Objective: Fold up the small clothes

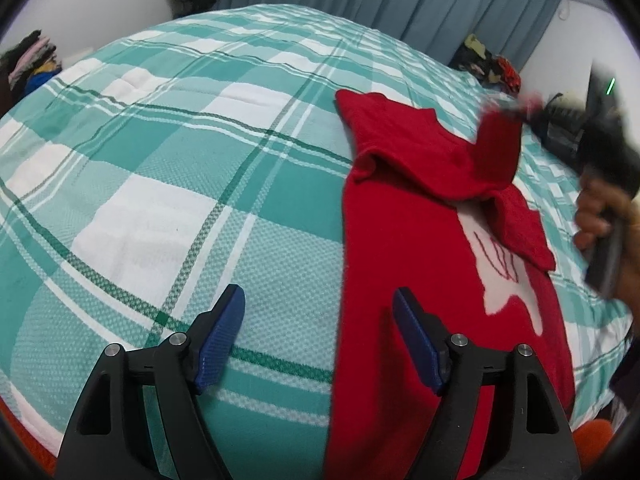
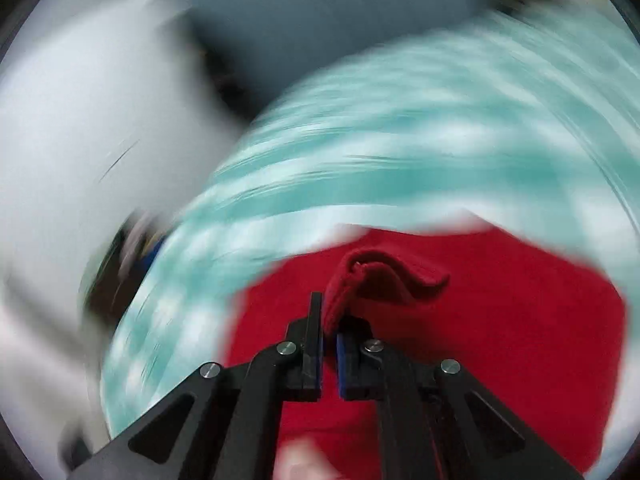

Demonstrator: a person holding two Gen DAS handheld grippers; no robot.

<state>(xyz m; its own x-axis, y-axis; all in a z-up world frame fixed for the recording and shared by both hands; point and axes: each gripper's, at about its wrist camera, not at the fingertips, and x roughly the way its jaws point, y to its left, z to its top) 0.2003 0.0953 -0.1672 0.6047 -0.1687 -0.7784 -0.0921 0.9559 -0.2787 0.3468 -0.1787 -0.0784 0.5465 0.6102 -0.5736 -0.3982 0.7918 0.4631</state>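
ur right gripper [image 2: 329, 320] is clamped on the red sweater [image 1: 400, 248] sleeve to fold it inward; left gripper [image 1: 318, 320] hangs w/ fingers apart, ready to pin.

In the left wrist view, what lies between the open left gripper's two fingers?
Between the left gripper's spread fingers lie checked bedspread and the left edge of the red garment. Neither pad touches the cloth there; the left wrist view shows this.

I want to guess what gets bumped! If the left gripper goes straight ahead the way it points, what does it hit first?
Probably the checked bedspread. The open left gripper points between its jaws at the cloth, right beside the left edge of the red garment. Depth is hard to judge, so it might brush that edge too.
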